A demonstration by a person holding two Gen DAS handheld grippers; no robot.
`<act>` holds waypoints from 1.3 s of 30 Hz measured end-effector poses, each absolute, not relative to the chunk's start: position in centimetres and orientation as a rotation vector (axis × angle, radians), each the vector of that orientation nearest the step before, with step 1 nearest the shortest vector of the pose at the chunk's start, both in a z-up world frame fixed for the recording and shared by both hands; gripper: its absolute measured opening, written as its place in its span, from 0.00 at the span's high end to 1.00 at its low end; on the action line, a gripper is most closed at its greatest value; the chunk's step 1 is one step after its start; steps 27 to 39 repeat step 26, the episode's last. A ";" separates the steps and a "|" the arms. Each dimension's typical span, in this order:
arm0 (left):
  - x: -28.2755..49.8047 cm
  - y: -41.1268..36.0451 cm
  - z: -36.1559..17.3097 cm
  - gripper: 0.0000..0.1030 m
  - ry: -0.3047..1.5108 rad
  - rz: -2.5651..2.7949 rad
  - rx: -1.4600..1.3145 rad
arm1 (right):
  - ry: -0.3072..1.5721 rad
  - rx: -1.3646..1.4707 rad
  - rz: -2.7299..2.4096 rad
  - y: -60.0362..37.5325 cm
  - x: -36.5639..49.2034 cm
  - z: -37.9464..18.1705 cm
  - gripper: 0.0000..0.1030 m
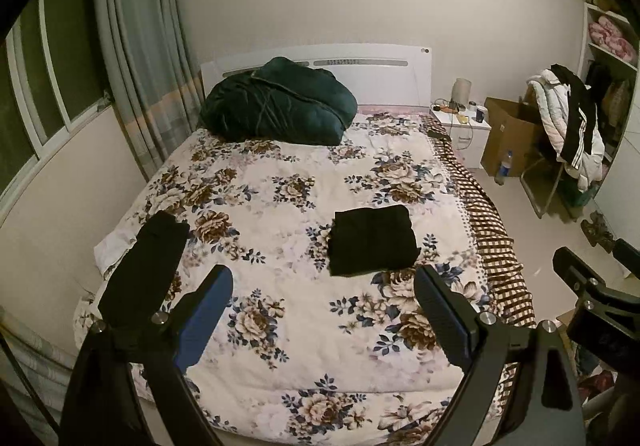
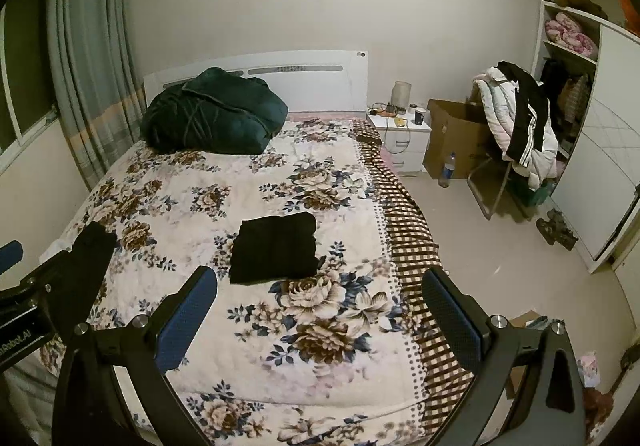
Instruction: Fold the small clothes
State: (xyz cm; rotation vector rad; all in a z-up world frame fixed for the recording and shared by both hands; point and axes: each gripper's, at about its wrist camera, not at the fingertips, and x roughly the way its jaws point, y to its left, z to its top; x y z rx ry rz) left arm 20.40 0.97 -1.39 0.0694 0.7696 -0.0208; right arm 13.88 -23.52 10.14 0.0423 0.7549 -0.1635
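A black garment (image 1: pixel 372 240) (image 2: pixel 276 248) lies folded into a neat rectangle on the floral bedspread (image 1: pixel 288 205) (image 2: pixel 208 181), near the bed's foot. Another black garment (image 1: pixel 146 266) (image 2: pixel 90 258) lies as a long narrow strip near the bed's left edge. My left gripper (image 1: pixel 324 278) hovers open above the bedspread, just short of the folded piece, nothing between its blue pads. My right gripper (image 2: pixel 318 280) is also open and empty, with the folded piece just beyond its left finger. Part of the right gripper's body shows at the left wrist view's right edge.
A dark green quilt (image 1: pixel 280 103) (image 2: pixel 214 111) is bundled at the headboard. Right of the bed stand a white nightstand (image 1: pixel 464 129), a cardboard box (image 2: pixel 456 137), a bottle (image 2: pixel 446 169) and a chair heaped with clothes (image 2: pixel 520 125). A wardrobe (image 2: pixel 600 149) lines the right wall.
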 end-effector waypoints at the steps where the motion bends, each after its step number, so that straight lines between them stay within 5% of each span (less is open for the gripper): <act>1: 20.5 1.0 -1.4 0.10 0.771 -0.019 0.071 | 0.758 0.042 -0.161 -23.6 13.9 10.1 0.00; 39: 20.4 1.0 -1.5 0.10 0.774 -0.010 0.067 | 0.766 0.050 -0.143 -24.1 14.2 9.6 0.00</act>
